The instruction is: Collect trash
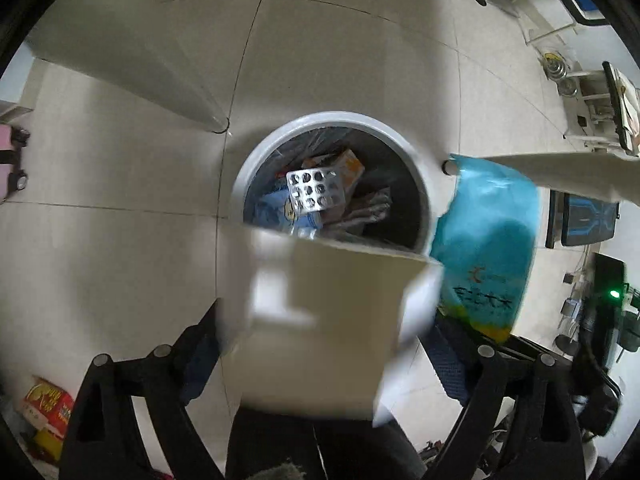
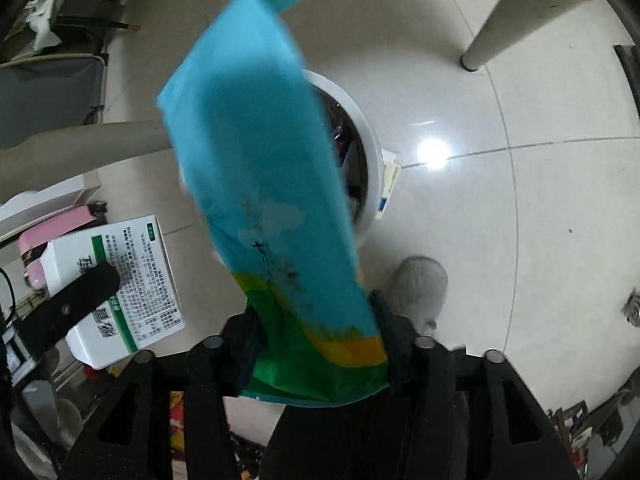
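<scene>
A white round trash bin (image 1: 332, 118) with a dark liner stands on the tiled floor below, and a silver blister pack (image 1: 316, 194) lies on the trash inside it. My left gripper (image 1: 326, 316) points down at the bin. A blurred white box (image 1: 328, 320) sits between its wide jaws, with floor showing between the box and the right finger. The right wrist view shows that same box (image 2: 136, 264) with green print. My right gripper (image 2: 314, 308) is shut on a blue, green and orange pack (image 2: 260, 140), which hangs over the bin's rim (image 2: 370, 152). That pack (image 1: 488, 232) also shows at the right in the left wrist view.
Beige table legs (image 1: 160, 68) (image 2: 496, 12) stand close around the bin. A small carton (image 2: 390, 184) leans against the bin's outside. A grey slipper (image 2: 420, 284) is near my right gripper. A red and yellow package (image 1: 48, 404) lies at lower left, and a pink item (image 2: 60, 228) at far left.
</scene>
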The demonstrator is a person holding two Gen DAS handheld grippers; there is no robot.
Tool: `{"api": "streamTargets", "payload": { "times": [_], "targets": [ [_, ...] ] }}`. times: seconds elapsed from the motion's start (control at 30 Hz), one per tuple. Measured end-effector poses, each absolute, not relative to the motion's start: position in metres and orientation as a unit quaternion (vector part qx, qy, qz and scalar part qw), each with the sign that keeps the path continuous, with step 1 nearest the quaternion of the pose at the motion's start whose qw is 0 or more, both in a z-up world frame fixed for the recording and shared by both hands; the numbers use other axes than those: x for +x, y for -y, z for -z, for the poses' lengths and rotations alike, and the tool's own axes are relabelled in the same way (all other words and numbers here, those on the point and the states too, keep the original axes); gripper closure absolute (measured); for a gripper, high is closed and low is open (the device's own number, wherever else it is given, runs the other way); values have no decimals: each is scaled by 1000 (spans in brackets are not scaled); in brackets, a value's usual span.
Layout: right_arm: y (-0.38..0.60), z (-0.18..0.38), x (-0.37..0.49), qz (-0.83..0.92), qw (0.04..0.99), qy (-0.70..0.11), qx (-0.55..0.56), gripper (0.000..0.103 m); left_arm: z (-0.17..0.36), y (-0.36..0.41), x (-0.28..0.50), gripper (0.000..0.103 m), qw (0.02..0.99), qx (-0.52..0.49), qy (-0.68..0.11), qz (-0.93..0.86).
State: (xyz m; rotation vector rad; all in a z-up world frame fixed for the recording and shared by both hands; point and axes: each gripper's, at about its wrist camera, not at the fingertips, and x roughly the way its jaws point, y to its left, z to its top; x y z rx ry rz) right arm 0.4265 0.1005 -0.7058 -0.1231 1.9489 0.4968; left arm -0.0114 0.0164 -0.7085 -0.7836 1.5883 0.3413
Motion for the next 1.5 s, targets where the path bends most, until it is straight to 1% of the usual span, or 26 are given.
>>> {"api": "streamTargets", "payload": {
  "times": [0.07,0.1,0.13,0.2,0.3,0.4,0.5,0.53,0.57,0.67,0.93,1.07,1.1,1.27,1.33,1.5],
  "targets": [
    [-110,735,431,-220,523,-822,-50,38,722,-21,-14,12,623,-339,-688,-152],
    [-116,743,434,-226,518,-823,-48,29,722,-21,-24,12,624,-337,-688,-154],
    [-118,750,434,-233,516,-823,-45,14,722,-20,-28,12,624,-333,-689,-159],
    [-122,753,434,-243,519,-818,-56,2,716,-23,-36,12,627,-323,-687,-172],
    [-119,738,437,-251,534,-805,-67,2,692,-21,-47,12,637,-303,-682,-193],
    [-122,699,432,-246,564,-783,-92,2,654,-18,-57,12,647,-284,-675,-214],
    [-123,642,430,-238,603,-751,-130,2,607,-10,-62,12,659,-268,-667,-222],
    [-122,614,428,-235,616,-738,-142,2,591,-7,-65,12,664,-265,-664,-221],
    [-118,601,433,-233,623,-732,-149,2,576,-5,-68,12,667,-263,-661,-220],
    [-109,528,428,-230,649,-709,-156,2,515,6,-76,12,682,-251,-652,-216],
    [-89,350,411,-240,674,-681,-154,2,395,34,-93,12,704,-226,-645,-193],
    [-77,276,400,-252,677,-676,-148,2,341,50,-103,12,716,-226,-637,-176],
    [-74,260,398,-254,677,-675,-148,2,320,54,-107,12,722,-228,-631,-170],
    [-56,170,388,-268,687,-662,-136,2,252,64,-120,12,748,-237,-599,-159],
    [-52,136,384,-278,692,-653,-131,2,233,66,-125,12,756,-242,-588,-155],
    [-42,75,377,-304,701,-634,-117,2,194,70,-134,12,776,-255,-559,-142]
  ]
}}
